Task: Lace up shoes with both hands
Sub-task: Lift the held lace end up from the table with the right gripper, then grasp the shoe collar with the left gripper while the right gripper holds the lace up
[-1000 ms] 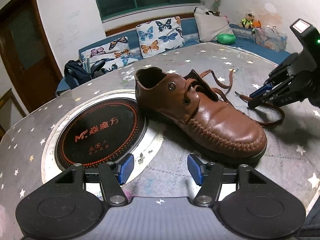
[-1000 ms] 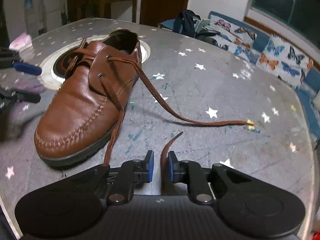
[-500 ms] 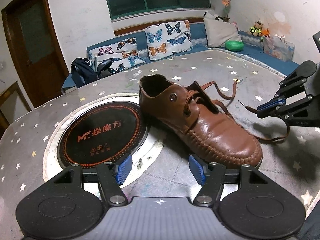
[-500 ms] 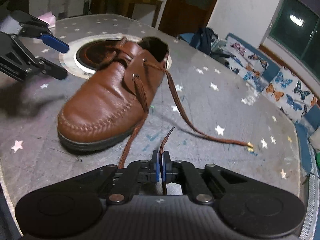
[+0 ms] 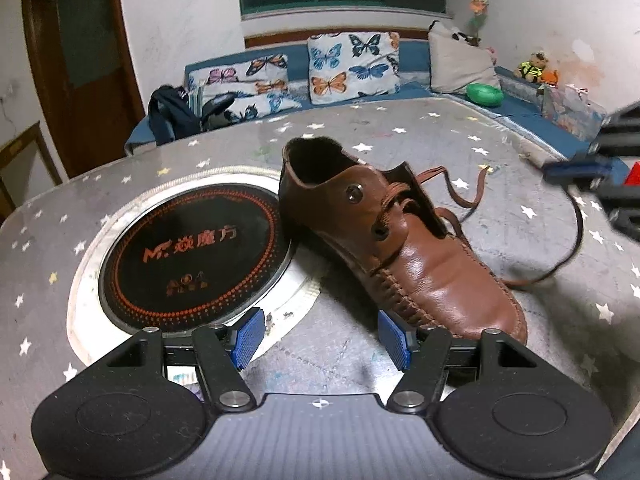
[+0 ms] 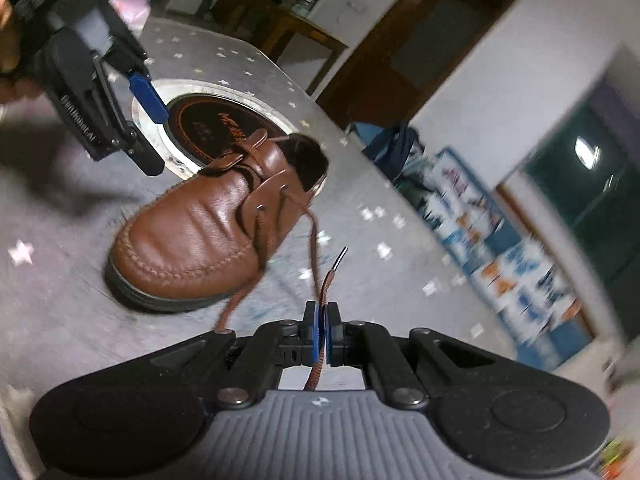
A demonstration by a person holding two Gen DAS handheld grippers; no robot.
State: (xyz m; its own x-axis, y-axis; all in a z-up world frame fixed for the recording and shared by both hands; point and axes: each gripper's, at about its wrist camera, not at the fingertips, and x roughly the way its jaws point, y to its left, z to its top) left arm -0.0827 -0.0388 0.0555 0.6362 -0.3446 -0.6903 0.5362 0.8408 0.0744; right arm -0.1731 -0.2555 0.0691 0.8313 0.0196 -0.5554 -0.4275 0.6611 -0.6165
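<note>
A brown leather shoe (image 5: 404, 252) (image 6: 208, 236) lies on the grey star-patterned table, its toe toward the near edge. Its brown lace (image 5: 568, 248) is partly threaded and runs off to the right in a loop. My right gripper (image 6: 322, 332) is shut on that lace (image 6: 326, 284) near its tip, which sticks up past the pads; it hovers in front of the toe. In the left wrist view the right gripper (image 5: 580, 166) shows blurred at the right edge. My left gripper (image 5: 322, 338) stands open just before the toe with nothing between its fingers, and appears beyond the shoe as the left gripper (image 6: 148, 108).
A round black induction plate (image 5: 192, 256) in a steel ring is set into the table left of the shoe. Behind the table runs a blue bench with butterfly cushions (image 5: 352, 66), a dark backpack (image 5: 172, 114) and a green bowl (image 5: 485, 94). A brown door (image 5: 76, 64) stands at left.
The right gripper closed on the lace end, then lifted and rolled, pulling the lace up off the table. The left gripper stayed open near the toe, rolling slightly.
</note>
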